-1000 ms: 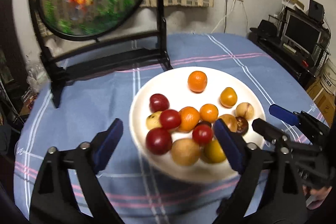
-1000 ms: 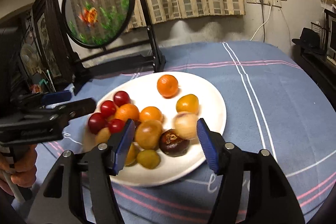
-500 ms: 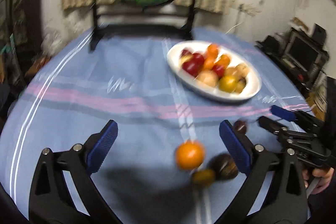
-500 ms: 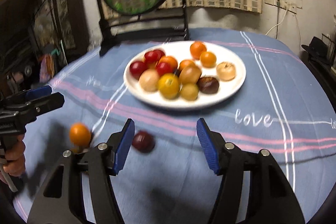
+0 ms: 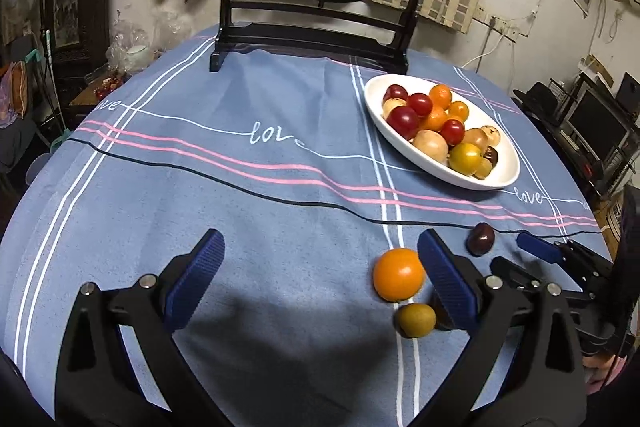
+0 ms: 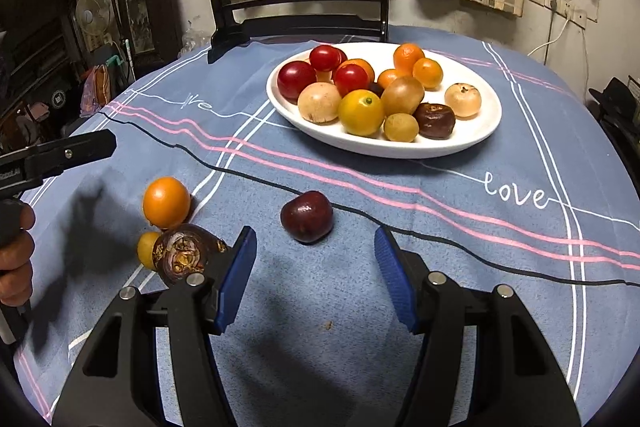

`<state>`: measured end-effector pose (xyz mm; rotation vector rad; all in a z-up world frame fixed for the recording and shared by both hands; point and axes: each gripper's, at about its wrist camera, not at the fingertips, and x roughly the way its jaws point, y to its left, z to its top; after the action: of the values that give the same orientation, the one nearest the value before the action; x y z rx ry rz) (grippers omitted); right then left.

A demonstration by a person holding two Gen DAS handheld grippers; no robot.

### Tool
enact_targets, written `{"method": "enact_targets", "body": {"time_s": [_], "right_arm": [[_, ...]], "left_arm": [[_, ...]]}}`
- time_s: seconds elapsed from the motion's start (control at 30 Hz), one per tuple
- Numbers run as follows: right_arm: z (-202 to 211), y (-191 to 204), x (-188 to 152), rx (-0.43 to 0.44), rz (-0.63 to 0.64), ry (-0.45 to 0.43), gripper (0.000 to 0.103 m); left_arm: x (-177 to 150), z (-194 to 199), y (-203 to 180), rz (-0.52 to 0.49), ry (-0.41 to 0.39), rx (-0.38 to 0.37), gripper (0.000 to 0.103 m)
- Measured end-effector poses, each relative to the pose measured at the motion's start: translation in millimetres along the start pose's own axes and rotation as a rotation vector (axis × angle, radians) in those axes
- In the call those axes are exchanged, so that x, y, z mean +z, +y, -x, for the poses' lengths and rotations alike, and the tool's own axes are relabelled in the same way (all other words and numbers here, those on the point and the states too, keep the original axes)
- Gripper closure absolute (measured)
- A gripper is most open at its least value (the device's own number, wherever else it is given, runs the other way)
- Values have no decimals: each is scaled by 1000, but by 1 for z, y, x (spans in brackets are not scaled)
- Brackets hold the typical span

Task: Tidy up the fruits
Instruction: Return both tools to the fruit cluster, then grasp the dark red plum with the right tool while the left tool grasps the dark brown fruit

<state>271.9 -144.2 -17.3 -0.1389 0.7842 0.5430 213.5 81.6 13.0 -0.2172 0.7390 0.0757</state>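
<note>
Standing wide open and empty: left gripper (image 5: 318, 277), jaws just widened, orange fruit (image 5: 398, 273) and small yellow-green fruit (image 5: 415, 319) lying just inside its right finger. Hovering open, nothing gripped: right gripper (image 6: 316, 265), dark red fruit (image 6: 307, 215) just ahead. Remaining heaped on white plate (image 6: 472, 139) farther ahead: most fruit. Sorting barely starting, judging by this.

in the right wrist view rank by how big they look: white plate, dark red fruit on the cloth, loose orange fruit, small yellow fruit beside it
1. white plate
2. dark red fruit and orange fruit: alike, unranked
3. small yellow fruit, partly hidden behind a brown fruit
</note>
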Motion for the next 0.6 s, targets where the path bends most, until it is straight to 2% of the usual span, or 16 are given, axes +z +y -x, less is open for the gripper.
{"method": "enact_targets", "body": {"time_s": [0.17, 0.3, 0.47, 0.6], "right_arm": [[-4, 8, 2, 2, 41, 20, 41], [-10, 11, 3, -5, 63, 49, 41], [-15, 11, 8, -10, 53, 43, 41], [-22, 10, 13, -14, 47, 57, 50]], "left_arm": [[-2, 3, -4, -23, -7, 19, 4], [-1, 2, -1, -9, -5, 26, 4], [0, 1, 1, 10, 10, 14, 4], [-1, 2, -2, -4, 4, 26, 4]]}}
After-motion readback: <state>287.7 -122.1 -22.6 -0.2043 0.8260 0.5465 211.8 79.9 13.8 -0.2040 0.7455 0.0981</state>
